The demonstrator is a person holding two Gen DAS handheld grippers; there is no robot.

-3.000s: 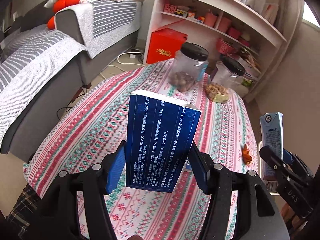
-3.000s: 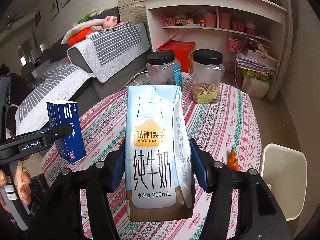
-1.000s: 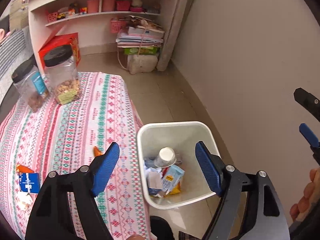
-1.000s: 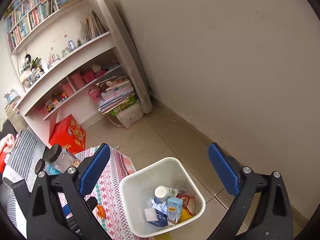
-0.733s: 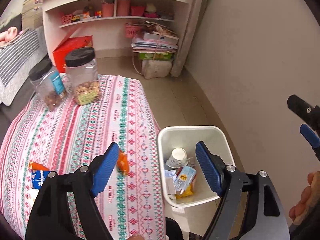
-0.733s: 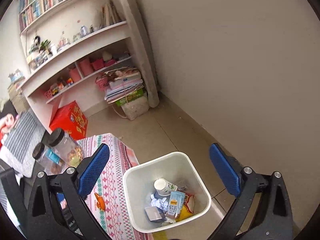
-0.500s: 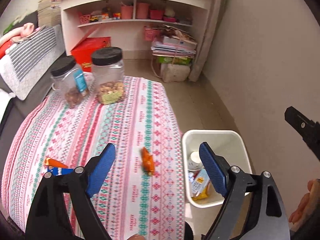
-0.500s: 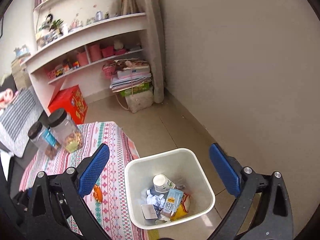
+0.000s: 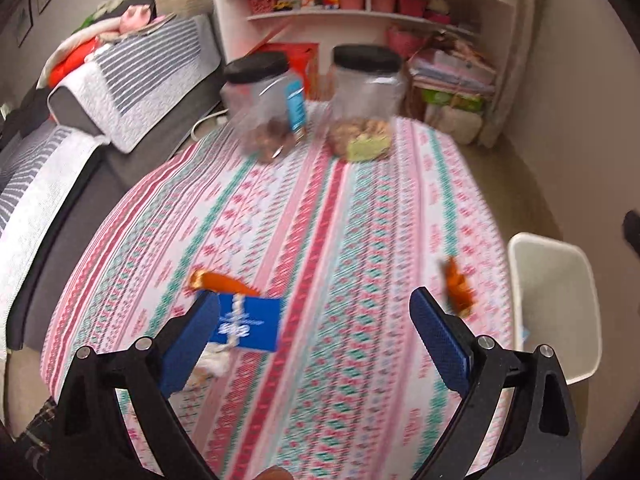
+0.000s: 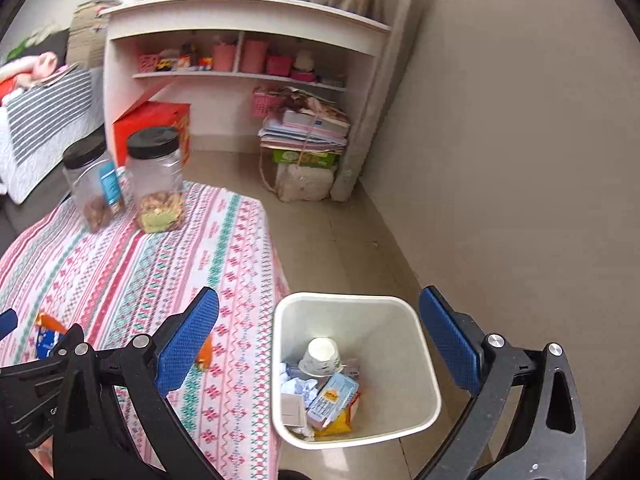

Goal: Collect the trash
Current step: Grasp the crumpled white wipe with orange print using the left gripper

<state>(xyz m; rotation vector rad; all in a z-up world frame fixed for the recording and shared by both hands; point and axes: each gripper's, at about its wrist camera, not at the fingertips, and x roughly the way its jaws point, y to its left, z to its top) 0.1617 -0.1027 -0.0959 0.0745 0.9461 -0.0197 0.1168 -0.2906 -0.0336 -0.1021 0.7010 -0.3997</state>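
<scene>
Blue, a flat packet (image 9: 250, 322) lies on the patterned tablecloth (image 9: 320, 216) just beside the left gripper's (image 9: 314, 316) left finger; its empty jaws have just been opening wide. The right gripper (image 10: 318, 320), wide and empty, hangs over the white bin (image 10: 424, 360).

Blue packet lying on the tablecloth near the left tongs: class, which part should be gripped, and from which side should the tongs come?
Grip the blue packet across its two long edges, coming from above. It lies flat, so only its top face and thin edges offer themselves. The open left tongs look wide enough; an orange wrapper crowds its far edge.
</scene>
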